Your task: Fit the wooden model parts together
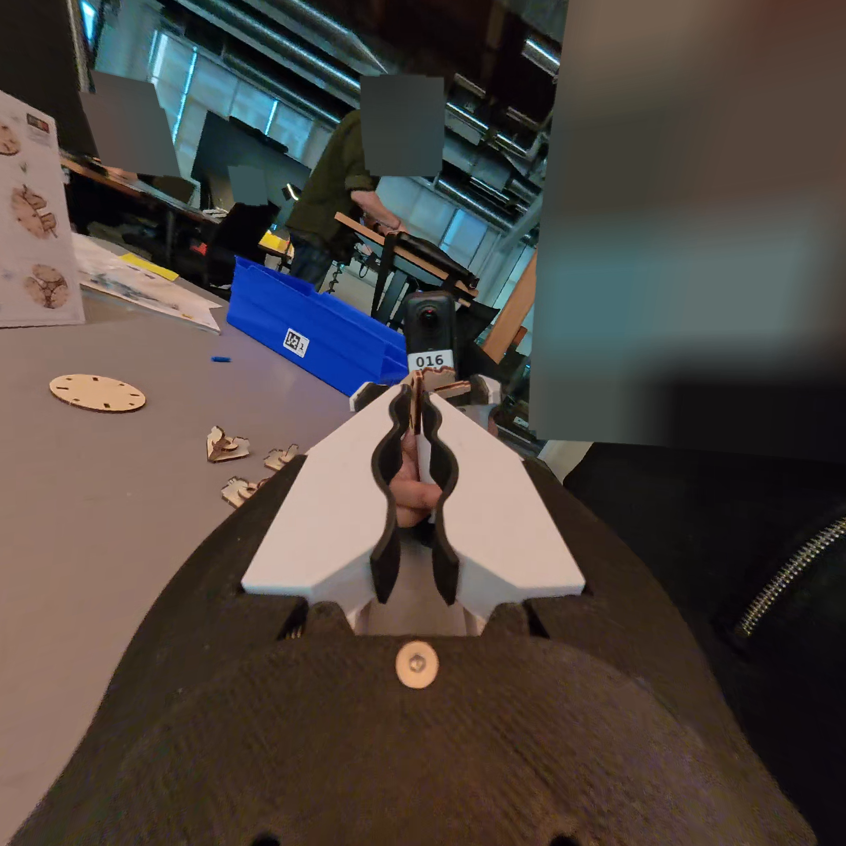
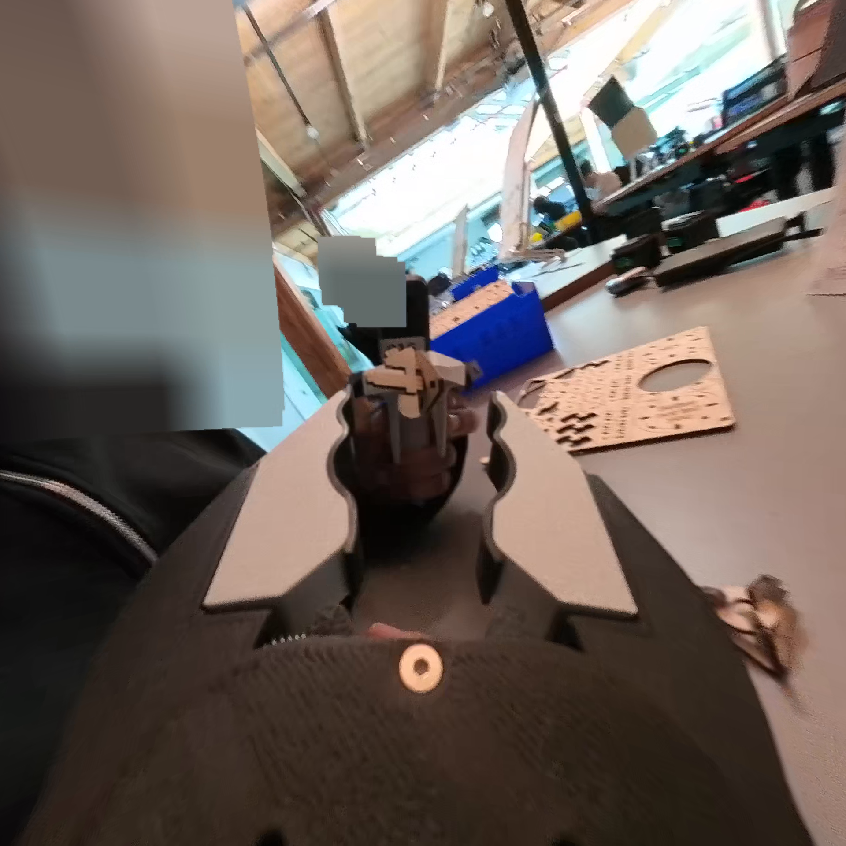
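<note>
- While the left gripper (image 1: 415, 403) has its jaws clenched on a small wooden assembly (image 1: 417, 396) of interlocked laser-cut pieces, held edge-on and up off the table, the right gripper (image 2: 419, 403) faces it with its jaws released and wide apart, nothing between them.
- Judging by that, at least a few pieces are already slotted together; how many are still to be added cannot be told.
- Near the left gripper, loose wooden pieces (image 1: 226, 446) lie on the grey table (image 1: 160, 526), some already joined in small clusters, and a wooden disc (image 1: 97, 393) with slots lies farther left, so more seems left to assemble.
- Beside the right gripper, a cut-out plywood sheet (image 2: 641, 398) lies flat with a round hole and many emptied shapes.
- Farther off stand a blue bin (image 1: 316, 327) and a propped instruction sheet (image 1: 36, 219).
- Beyond is a workshop with benches, pipes, timber beams and people at work.
</note>
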Tool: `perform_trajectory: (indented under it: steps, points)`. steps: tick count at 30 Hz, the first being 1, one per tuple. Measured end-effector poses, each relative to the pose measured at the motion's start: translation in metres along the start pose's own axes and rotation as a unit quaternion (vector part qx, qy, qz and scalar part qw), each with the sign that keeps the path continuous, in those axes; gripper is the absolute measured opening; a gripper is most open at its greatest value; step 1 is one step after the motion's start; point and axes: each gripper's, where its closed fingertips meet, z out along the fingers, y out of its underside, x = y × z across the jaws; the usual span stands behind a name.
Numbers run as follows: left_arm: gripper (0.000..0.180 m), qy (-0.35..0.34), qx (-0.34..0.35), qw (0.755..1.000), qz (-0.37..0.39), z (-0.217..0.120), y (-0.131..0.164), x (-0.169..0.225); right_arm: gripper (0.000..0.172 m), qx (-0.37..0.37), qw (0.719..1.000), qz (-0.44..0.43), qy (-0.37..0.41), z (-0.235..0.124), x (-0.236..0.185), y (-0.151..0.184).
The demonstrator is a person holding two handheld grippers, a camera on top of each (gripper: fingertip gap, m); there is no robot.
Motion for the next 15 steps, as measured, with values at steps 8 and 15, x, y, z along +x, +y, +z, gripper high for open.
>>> perform_trajectory:
  steps: [8,15]
  points:
    - [0.001,0.001,-0.021,0.999,0.043,0.007,0.007,0.007,0.046,0.003,1.0,0.006,-0.029,0.001,-0.01,0.004]
    - [0.001,-0.006,-0.027,0.999,0.047,0.008,0.01,0.004,0.03,0.021,0.999,0.008,-0.036,-0.004,-0.013,-0.002]
